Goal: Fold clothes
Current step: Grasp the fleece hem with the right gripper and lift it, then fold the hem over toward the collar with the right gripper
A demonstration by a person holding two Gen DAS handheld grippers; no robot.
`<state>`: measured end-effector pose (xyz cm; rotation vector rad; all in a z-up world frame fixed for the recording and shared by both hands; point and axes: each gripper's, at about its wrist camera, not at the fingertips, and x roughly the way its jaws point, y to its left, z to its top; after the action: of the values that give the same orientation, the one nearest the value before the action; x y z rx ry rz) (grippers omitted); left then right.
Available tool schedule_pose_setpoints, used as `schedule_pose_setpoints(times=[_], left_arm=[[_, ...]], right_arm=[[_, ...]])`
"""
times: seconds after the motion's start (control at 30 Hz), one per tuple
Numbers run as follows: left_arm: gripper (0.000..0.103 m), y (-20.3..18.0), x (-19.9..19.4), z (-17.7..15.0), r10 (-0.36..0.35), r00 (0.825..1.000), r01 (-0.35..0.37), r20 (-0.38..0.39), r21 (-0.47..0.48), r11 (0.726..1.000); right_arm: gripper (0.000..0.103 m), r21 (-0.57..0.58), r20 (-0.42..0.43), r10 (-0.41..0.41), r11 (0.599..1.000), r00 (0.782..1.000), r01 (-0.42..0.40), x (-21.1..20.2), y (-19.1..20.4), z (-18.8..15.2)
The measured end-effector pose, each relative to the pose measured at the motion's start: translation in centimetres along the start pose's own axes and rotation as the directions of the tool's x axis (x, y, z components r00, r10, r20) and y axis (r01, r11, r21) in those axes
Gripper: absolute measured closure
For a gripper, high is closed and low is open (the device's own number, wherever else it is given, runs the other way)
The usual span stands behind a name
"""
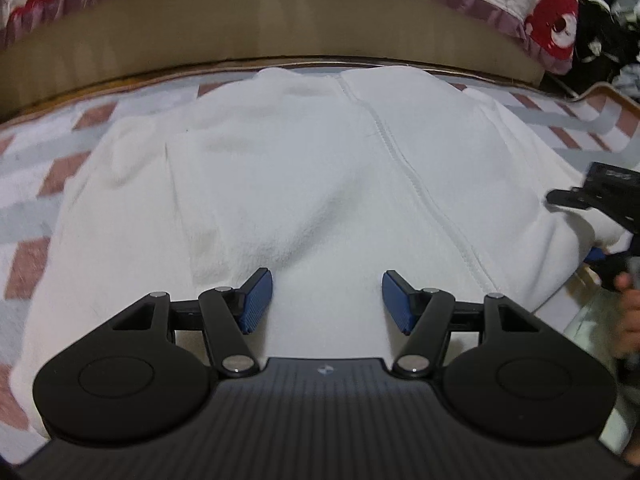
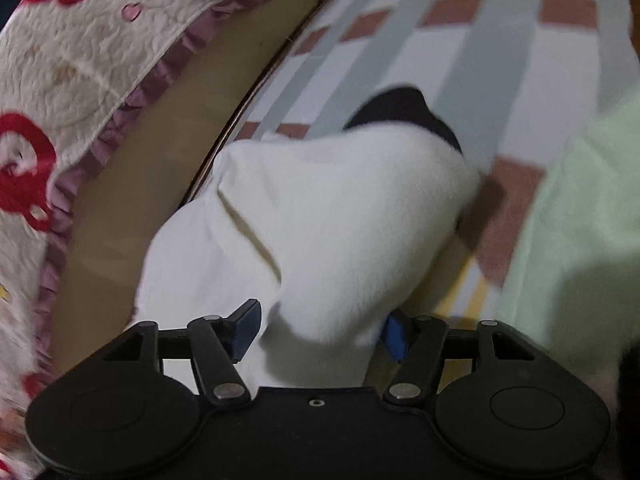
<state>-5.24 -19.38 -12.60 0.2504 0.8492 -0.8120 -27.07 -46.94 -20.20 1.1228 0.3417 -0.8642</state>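
Note:
A white fleece garment (image 1: pixel 304 184) lies spread on the checked bedsheet (image 1: pixel 40 184), a stitched seam running down its middle. My left gripper (image 1: pixel 326 302) hovers low over its near part, blue pads wide apart and pressing on nothing. In the right wrist view, a bulging fold of the white garment (image 2: pixel 340 216) sits between the fingers of my right gripper (image 2: pixel 320 332); the left pad stands clear of the cloth and the right pad is half hidden behind it. The right gripper also shows at the garment's right edge (image 1: pixel 596 216) in the left wrist view.
A brown board (image 1: pixel 280 20) runs along the far side of the bed, with a quilt printed with red bears (image 1: pixel 556 24) above it. A dark piece (image 2: pixel 404 112) pokes out beyond the white fold. Pale green cloth (image 2: pixel 580 220) lies to the right. A hand (image 1: pixel 630 300) shows at the edge.

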Motion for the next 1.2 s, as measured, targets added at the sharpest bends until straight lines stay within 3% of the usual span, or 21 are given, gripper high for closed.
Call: schedule_pose_setpoints(times=[0.03,0.1,0.17,0.2,0.23,0.37,0.47,0.57,0.63,0.67,0.73,0.8,0.9,0.93,1.03,1.1,1.13,1.2], left_arm=[[0.042,0.1,0.1,0.1,-0.004,1.0,0.004,-0.003,-0.012,1.0],[0.042,0.4,0.3,0.3,-0.014,1.0,0.014,-0.006,-0.038,0.999],[0.042,0.4,0.4,0.5,-0.014,1.0,0.014,-0.004,-0.027,1.0],[0.043,0.2,0.3,0.5,-0.006,1.0,0.006,-0.001,0.006,1.0],[0.043,-0.1,0.1,0.4,0.011,1.0,-0.011,0.002,0.043,0.999],[0.043,0.1,-1.0,0.2,0.058,0.998,-0.059,0.012,0.116,0.991],[0.043,1.6,-1.9,0.4,0.067,0.998,-0.067,0.014,0.071,0.995],[0.043,4.3,-2.6,0.4,0.083,0.997,-0.083,0.002,-0.001,0.997],[0.043,6.6,-2.8,0.1,0.05,0.998,-0.052,-0.022,-0.087,0.995],[0.042,7.5,-3.0,-0.2,0.048,0.998,-0.051,-0.03,-0.115,0.992],[0.043,8.8,-3.5,-0.7,0.069,0.997,-0.074,-0.04,-0.145,0.987],[0.043,9.0,-4.4,-0.9,0.095,0.995,-0.098,-0.029,-0.121,0.988],[0.042,9.7,-5.3,-1.0,0.178,0.984,-0.177,-0.007,-0.129,0.976],[0.042,10.2,-5.5,-1.1,0.194,0.981,-0.192,-0.003,-0.156,0.969],[0.042,13.1,-5.9,-2.1,0.186,0.982,-0.187,-0.028,-0.282,0.941],[0.042,14.4,-6.1,-3.2,0.159,0.987,-0.163,-0.039,-0.346,0.924],[0.042,14.4,-6.3,-3.6,0.15,0.988,-0.153,-0.037,-0.348,0.925],[0.041,13.6,-6.6,-4.0,0.164,0.986,-0.168,-0.037,-0.304,0.938]], right_arm=[[0.025,-0.04,0.031,0.014,0.999,0.999,-0.013,0.8,0.4,0.2],[0.025,-0.07,0.075,0.017,0.997,0.997,-0.011,1.6,1.1,0.3],[0.031,-0.063,0.06,0.049,0.997,0.997,-0.045,2.2,1.2,0.7],[0.057,-0.037,0.032,0.077,0.996,0.997,-0.076,2.4,0.9,1.0],[0.071,-0.012,0.009,0.106,0.994,0.994,-0.105,2.4,0.5,1.3],[0.075,-0.032,-0.006,0.19,0.981,0.982,-0.19,1.3,1.0,2.0],[0.076,-0.177,0.003,0.235,0.957,0.972,-0.231,0.0,3.7,2.4],[0.077,-0.299,-0.01,0.308,0.907,0.951,-0.297,-1.8,7.6,3.5],[0.078,-0.419,-0.03,0.36,0.842,0.932,-0.339,-3.4,11.1,3.6],[0.078,-0.497,-0.056,0.386,0.789,0.921,-0.36,-4.3,13.4,3.1],[0.078,-0.651,-0.115,0.423,0.651,0.899,-0.39,-6.1,17.8,1.3],[0.078,-0.779,-0.191,0.442,0.475,0.876,-0.409,-7.8,21.9,-2.2],[0.078,-0.863,-0.313,0.429,0.245,0.847,-0.443,-9.0,25.7,-8.4],[0.078,-0.864,-0.356,0.412,0.196,0.839,-0.463,-8.9,26.4,-10.6],[0.079,-0.842,-0.475,0.316,0.107,0.821,-0.528,-6.4,26.6,-17.1],[0.079,-0.83,-0.525,0.22,0.081,0.822,-0.552,-4.0,25.2,-20.8],[0.078,-0.824,-0.538,0.186,0.087,0.822,-0.56,-3.1,24.1,-22.0],[0.078,-0.834,-0.528,0.21,0.056,0.823,-0.549,-3.4,23.2,-22.7]])
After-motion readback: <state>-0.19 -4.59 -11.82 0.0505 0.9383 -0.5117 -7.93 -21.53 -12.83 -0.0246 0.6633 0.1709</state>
